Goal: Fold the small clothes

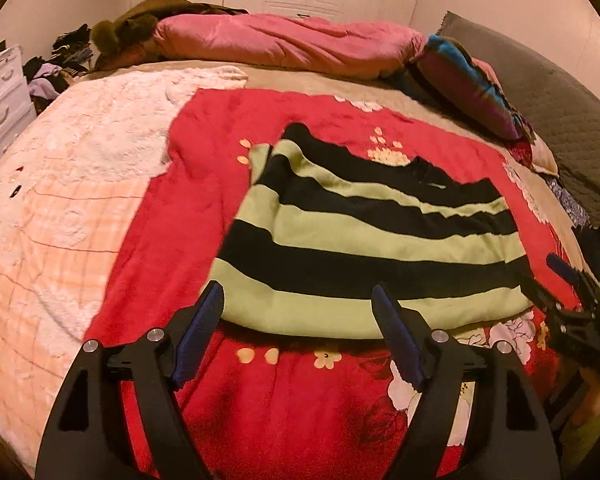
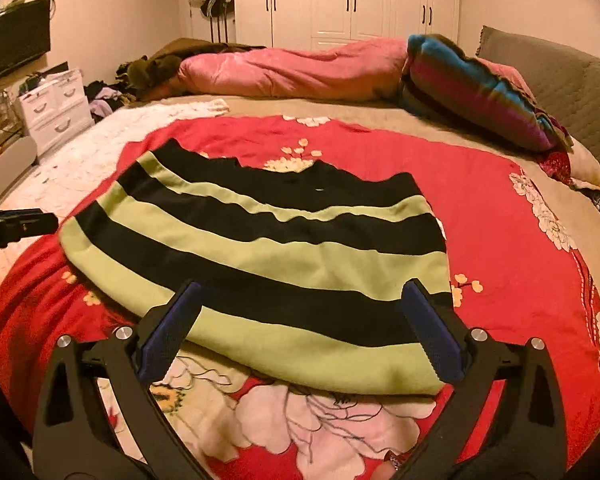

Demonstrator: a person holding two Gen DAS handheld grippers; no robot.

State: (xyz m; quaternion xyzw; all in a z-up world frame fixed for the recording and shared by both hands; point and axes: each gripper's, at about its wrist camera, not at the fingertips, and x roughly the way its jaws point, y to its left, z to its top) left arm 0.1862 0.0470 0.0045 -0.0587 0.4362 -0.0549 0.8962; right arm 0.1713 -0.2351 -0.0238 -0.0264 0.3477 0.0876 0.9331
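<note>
— What does the garment look like?

— A striped garment, broad black and pale green bands, folded over itself so its near edge is a rounded green fold. The far edge is black and uneven, with small wrinkles along the stripes.

— Where is it?

— Flat on a red floral blanket in the middle of the bed (the blanket has large white blossoms close to the cameras). A cream, fluffy cover lies to the left of the red one.

— And the tongs?

— The left tongs stand wide, blue pads apart, just above the near green fold with nothing between them. The right tongs are spread wider still, also empty, hovering over the same edge further right. Neither touches the cloth as far as I can tell.

— Any containers?

— A white drawer unit beside the bed, drawers closed; clothes are heaped next to it. A pink duvet and a striped pillow lie at the far end, white wardrobes behind.
</note>
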